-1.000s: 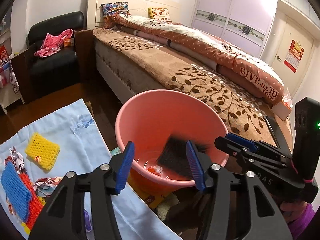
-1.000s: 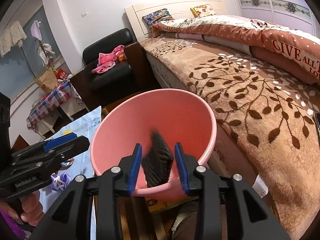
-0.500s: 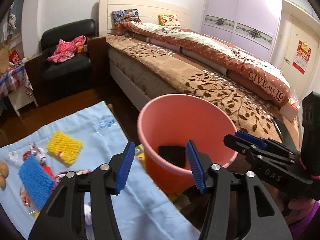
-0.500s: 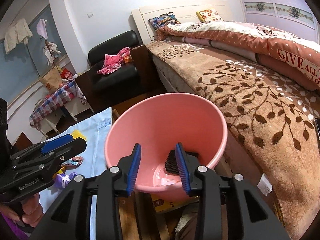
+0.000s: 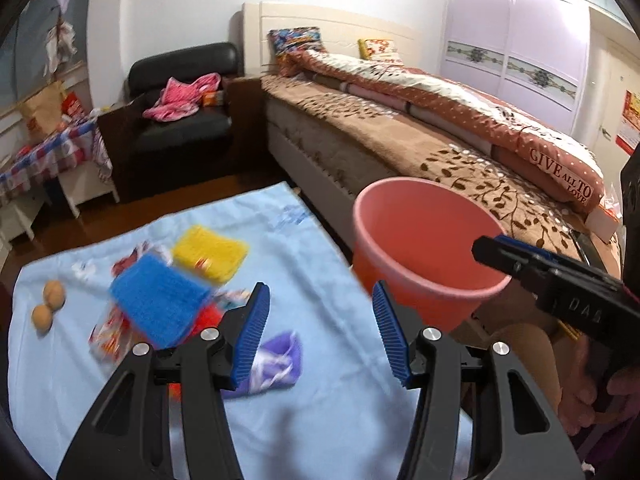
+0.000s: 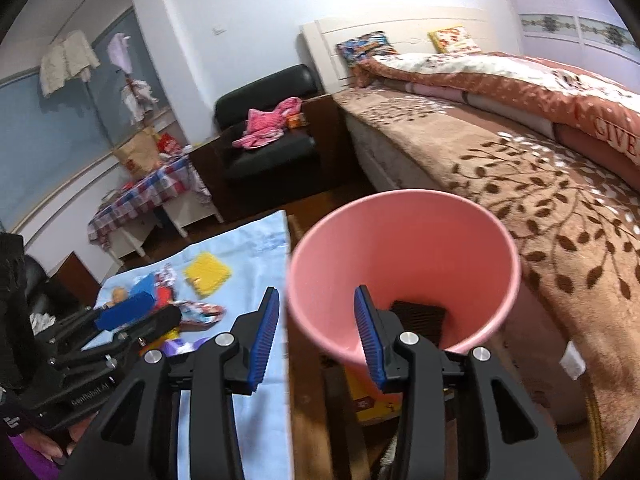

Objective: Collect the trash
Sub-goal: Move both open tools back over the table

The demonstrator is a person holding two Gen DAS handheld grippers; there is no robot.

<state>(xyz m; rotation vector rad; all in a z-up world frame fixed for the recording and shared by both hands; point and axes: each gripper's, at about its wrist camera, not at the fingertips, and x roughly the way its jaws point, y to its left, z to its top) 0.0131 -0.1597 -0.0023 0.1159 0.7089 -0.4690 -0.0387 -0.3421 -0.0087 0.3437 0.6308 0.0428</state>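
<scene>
Two grippers in view, both empty. Your left gripper [image 5: 318, 330] stands wide open with nothing between the blue pads; it hangs over the light blue cloth [image 5: 328, 396], tips above the cloth's right side. Your right gripper [image 6: 316, 336] has its jaws opening, nothing between them; its right finger overlaps the near rim of the pink bucket [image 6: 404, 216] in the right wrist view, its left finger sits over the cloth edge.

Bucket stands beside the bed [image 5: 400, 136], just off the right edge of the cloth. One black mesh pad [image 6: 420, 318] lies at the bottom of it, seen only from the right wrist camera. From the left wrist view the bucket's inside is hidden by its wall.

Trash on the cloth:
- yellow foam net [image 5: 210, 254], upper middle
- blue foam net [image 5: 160, 306], just in front of the yellow one and partly overlapping other scraps, blurred
- red foam net [image 5: 208, 318], mostly hidden under the blue one
- purple wrapper [image 5: 276, 360], right behind your left gripper's left finger
- red-and-white wrappers [image 5: 106, 338] at the left of the pile, blurred
- two small round brown things [image 5: 48, 304] at the far left; cannot tell what they are

Your right hand [image 5: 580, 396] shows at the right edge of the left wrist view, wrapped round the gripper handle.
</scene>
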